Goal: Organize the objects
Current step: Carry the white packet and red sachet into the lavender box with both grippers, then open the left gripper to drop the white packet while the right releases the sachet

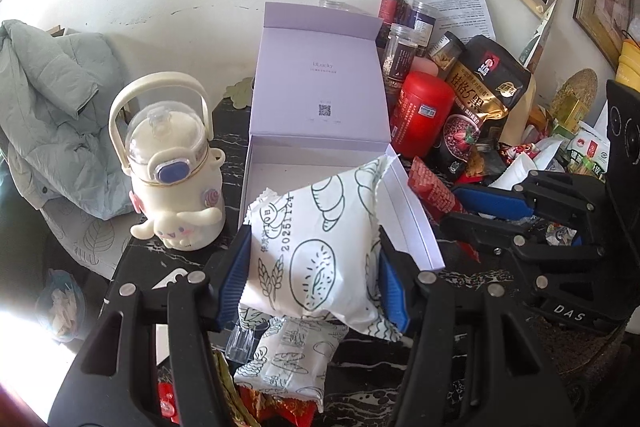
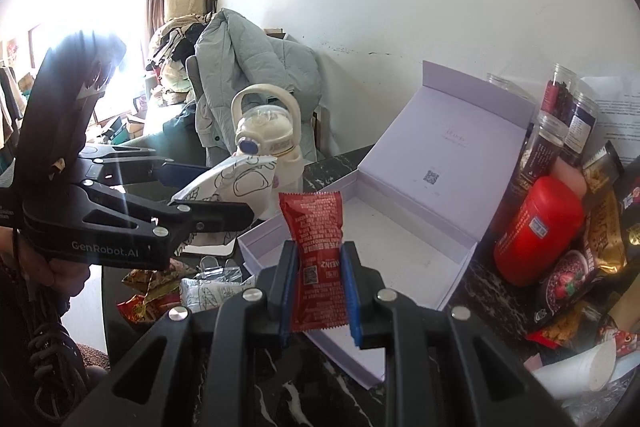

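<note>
My left gripper (image 1: 312, 279) is shut on a puffy white bread packet (image 1: 316, 247) printed with bread drawings, held in front of the open lilac box (image 1: 320, 155). In the right wrist view the same packet (image 2: 236, 179) shows in the left gripper (image 2: 224, 193) beside the box (image 2: 400, 247). My right gripper (image 2: 318, 287) is shut on a red ketchup sachet (image 2: 316, 255), upright over the box's near corner. The left wrist view shows the right gripper (image 1: 460, 207) from the side with the red sachet (image 1: 434, 191). The box tray looks empty.
A cream cartoon bottle (image 1: 176, 167) stands left of the box. Jars (image 1: 404, 39), a red canister (image 1: 422, 111) and a black pouch (image 1: 480, 95) crowd the right. Another white packet (image 1: 288, 359) and loose wrappers lie near me on the dark marble table (image 1: 232, 143). A grey jacket (image 1: 52, 99) drapes a chair.
</note>
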`<control>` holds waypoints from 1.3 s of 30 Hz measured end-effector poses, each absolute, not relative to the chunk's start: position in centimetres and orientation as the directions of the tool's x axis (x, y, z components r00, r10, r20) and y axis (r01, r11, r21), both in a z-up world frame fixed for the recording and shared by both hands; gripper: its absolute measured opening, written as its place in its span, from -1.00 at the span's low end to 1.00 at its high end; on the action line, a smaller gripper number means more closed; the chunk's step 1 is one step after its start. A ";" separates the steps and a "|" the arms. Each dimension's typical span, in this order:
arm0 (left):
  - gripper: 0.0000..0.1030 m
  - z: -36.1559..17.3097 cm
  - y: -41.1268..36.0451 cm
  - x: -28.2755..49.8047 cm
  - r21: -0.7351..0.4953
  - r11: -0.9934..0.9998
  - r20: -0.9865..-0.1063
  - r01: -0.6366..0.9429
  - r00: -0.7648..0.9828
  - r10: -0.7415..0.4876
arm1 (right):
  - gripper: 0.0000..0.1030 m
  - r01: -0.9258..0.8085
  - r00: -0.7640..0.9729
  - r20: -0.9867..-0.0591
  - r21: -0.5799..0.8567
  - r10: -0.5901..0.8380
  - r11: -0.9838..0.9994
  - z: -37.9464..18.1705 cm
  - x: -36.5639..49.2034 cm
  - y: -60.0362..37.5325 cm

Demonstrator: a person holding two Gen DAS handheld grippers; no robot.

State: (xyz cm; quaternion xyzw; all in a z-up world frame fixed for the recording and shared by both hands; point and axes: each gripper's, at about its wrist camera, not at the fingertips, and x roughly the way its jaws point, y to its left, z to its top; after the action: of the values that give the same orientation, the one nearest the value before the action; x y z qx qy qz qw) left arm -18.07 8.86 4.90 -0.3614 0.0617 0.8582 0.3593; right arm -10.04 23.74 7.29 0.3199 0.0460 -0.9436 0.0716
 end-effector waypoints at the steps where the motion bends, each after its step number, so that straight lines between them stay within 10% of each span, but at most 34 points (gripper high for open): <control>1: 0.08 5.0 9.1 -18.4 -0.153 -0.732 -0.664 -0.664 -0.480 0.574 | -0.58 0.158 -0.788 -0.608 -0.045 -0.099 -0.986 7.4 -10.4 24.0; 17: 0.01 6.2 16.3 -22.5 -0.058 -0.699 -0.674 -0.712 -0.489 0.554 | -0.58 0.113 -0.820 -0.565 0.002 -0.095 -0.994 8.6 -15.6 30.0; 39: -0.26 -2.2 21.6 -28.0 -0.006 -0.732 -0.799 -0.681 -0.437 0.413 | -0.58 0.090 -0.633 -0.755 0.148 -0.171 -0.985 -1.8 -22.4 34.7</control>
State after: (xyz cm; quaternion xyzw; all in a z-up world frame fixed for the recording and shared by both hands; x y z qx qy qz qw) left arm -28.05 21.56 -2.20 -0.4164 0.1610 0.8322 0.3288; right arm -22.42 34.70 -1.78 0.4223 -0.0482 -0.9023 0.0724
